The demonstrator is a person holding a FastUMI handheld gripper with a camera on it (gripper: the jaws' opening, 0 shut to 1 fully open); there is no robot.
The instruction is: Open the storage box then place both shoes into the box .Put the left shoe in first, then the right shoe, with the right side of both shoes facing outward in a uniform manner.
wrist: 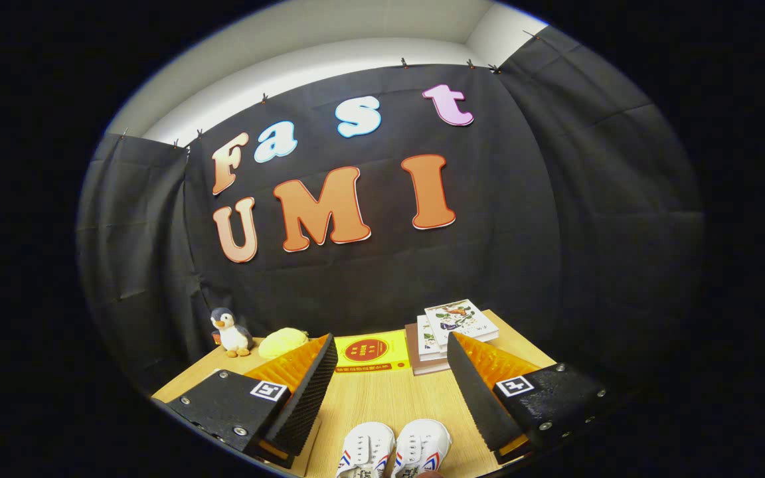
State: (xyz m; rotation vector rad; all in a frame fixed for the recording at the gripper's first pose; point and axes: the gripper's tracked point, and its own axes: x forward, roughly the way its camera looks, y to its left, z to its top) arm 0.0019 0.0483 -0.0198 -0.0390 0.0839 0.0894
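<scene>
Shoes: two white shoes [394, 450] sit side by side on the table [382, 398], low between the fingers.
Gripper: gripper [392, 382] spread open, holding nothing.
Box: unseen.
Advice: find and open the box before grasping the left shoe.

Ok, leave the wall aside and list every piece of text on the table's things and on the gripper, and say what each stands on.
Yellow book, just ahead of the open gripper: characters in a red circle and a red band, too small to read.
Top book of the stack: cover print too small to read.
White shoes, between the fingers: dark print inside, blurred.
Square markers on the gripper: code patterns, no words.
</scene>
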